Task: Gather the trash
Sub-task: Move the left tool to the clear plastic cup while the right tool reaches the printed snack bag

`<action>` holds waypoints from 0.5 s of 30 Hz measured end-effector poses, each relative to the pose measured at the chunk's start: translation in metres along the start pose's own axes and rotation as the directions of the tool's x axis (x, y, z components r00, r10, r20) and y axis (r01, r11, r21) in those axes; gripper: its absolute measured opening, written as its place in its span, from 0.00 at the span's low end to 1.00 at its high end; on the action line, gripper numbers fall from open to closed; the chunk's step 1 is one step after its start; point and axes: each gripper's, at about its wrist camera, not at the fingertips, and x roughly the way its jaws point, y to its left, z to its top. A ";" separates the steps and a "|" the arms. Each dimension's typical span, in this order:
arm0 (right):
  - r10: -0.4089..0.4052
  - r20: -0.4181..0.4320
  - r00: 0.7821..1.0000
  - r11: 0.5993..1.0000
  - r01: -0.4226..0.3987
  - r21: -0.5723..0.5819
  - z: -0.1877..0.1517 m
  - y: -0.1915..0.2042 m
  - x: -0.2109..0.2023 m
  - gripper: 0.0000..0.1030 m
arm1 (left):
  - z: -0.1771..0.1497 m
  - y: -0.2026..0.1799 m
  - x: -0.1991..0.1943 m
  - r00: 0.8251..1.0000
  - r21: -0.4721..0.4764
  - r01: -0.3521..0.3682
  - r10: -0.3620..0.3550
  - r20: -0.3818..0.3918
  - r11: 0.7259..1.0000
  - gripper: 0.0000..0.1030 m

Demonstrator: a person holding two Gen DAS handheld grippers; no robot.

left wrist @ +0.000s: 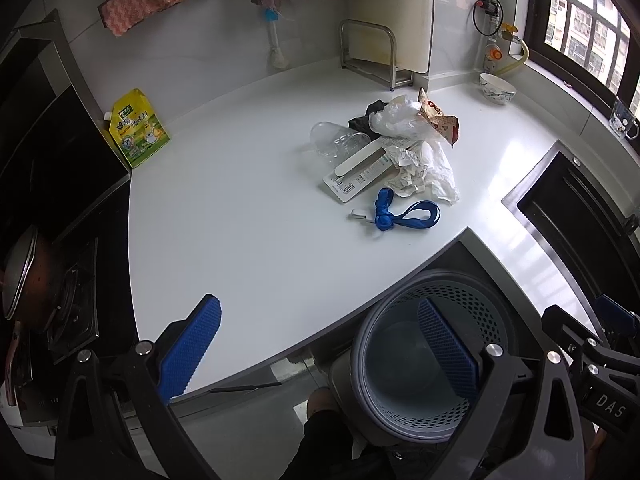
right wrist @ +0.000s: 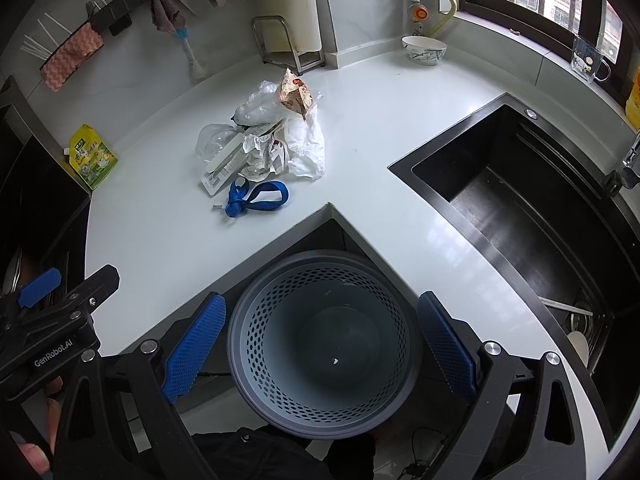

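We hold both tools low over the inner corner of the white counter, and neither carries anything: the left gripper stands spread wide with nothing between its blue pads, and the right gripper is likewise released, its fingers straddling the perforated grey bin that sits below the counter's edge and looks nearly empty. Going from the left of the trash heap, which lies mid-counter well apart from both tools, we meet a clear plastic bottle, which we judge light, slick and springy, best pinched across its body. Next comes a flat card package with a white file-like strip; stiff and thin, it wants lifting by an overhanging edge. The blue lanyard lies nearest us, limp, and its knot offers the surest hold. Further right, the crumpled white paper and thin clear plastic bag should be weightless and crushable, so any raised fold will do. The brown printed wrapper tops the pile. Something black lies under the bag, and we cannot tell what it is; the print on the packaging is unreadable, and the bin's far side is partly masked by our own fingers.
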 end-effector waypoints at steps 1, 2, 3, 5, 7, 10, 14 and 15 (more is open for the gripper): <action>0.005 0.001 1.000 1.000 -0.005 0.000 0.001 0.000 0.001 0.89 | 0.000 0.001 0.001 1.000 -0.003 -0.002 0.002 -0.001 1.000 0.94; 0.013 0.005 1.000 1.000 -0.013 0.000 0.001 -0.001 0.002 0.89 | 0.001 0.003 0.003 1.000 -0.007 -0.001 0.001 -0.002 1.000 0.94; 0.020 0.009 1.000 1.000 -0.020 -0.003 0.002 0.000 0.003 0.89 | 0.002 0.005 0.005 1.000 -0.011 -0.001 0.000 -0.005 1.000 0.94; 0.029 0.021 0.999 1.000 -0.029 -0.012 0.004 0.001 0.006 0.89 | 0.005 0.010 0.010 1.000 -0.022 -0.002 0.001 -0.010 1.000 0.94; 0.029 0.041 0.999 0.999 -0.028 -0.027 0.009 0.004 0.007 0.89 | 0.008 0.015 0.015 1.000 -0.035 -0.002 0.001 -0.015 0.999 0.94; 0.011 0.079 0.997 0.999 -0.007 -0.043 0.020 0.008 0.012 0.89 | 0.017 0.025 0.026 1.000 -0.047 0.003 -0.003 -0.018 0.999 0.94; -0.011 0.113 0.994 0.999 0.017 -0.049 0.045 0.009 0.029 0.89 | 0.033 0.037 0.043 1.000 -0.065 0.012 -0.011 0.016 0.998 0.94; -0.013 0.109 0.994 0.999 0.018 -0.043 0.052 0.009 0.036 0.89 | 0.039 0.039 0.049 0.999 -0.071 0.025 -0.023 0.026 0.997 0.94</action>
